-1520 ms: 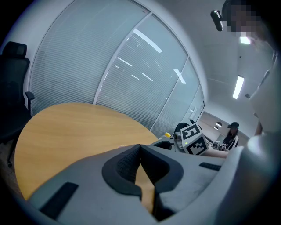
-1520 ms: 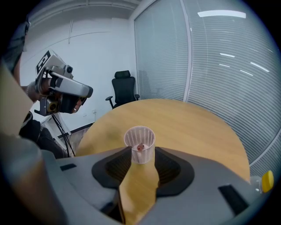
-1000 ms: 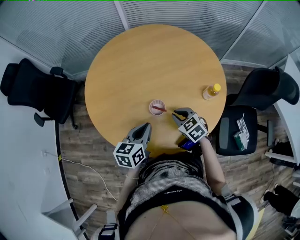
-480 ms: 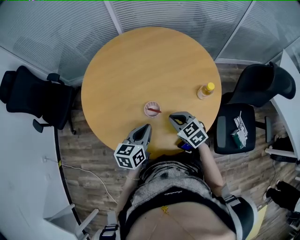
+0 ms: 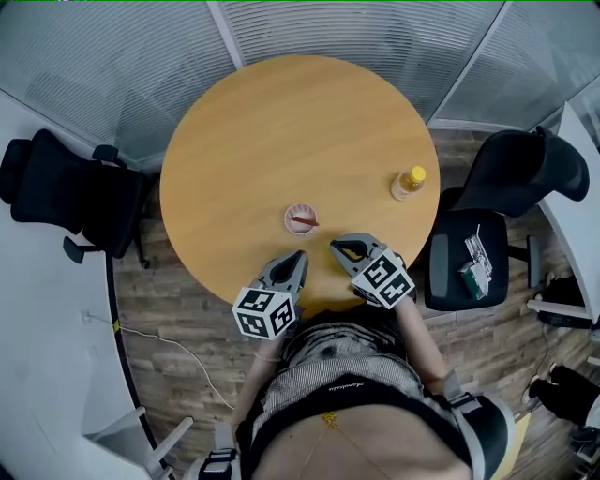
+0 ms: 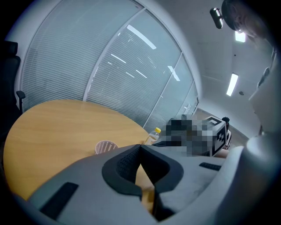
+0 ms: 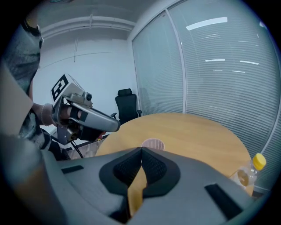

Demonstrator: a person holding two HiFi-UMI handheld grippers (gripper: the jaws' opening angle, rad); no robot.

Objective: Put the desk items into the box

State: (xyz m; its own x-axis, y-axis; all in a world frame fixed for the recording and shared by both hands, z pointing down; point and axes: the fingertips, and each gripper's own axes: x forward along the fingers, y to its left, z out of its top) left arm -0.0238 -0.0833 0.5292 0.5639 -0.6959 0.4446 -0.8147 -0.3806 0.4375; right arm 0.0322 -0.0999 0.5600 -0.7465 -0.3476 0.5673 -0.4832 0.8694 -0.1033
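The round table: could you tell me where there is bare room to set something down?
The far half of the table, beyond the cup and bottle toward the blinds, is bare, as is the left side out to the rim. It is crowded only at the near edge, where the left gripper and right gripper sit close to the cup.

Seen from above, I find the cup (image 5: 301, 219) on the surface (image 5: 281, 122) near its front edge, the bottle (image 5: 406, 184) well to its right by the rim. My left tool (image 5: 297, 256) and right tool (image 5: 336, 247) are side by side just before the cup. One chair (image 5: 66, 192) stands left of the surface, a second chair (image 5: 506, 187) right of it.
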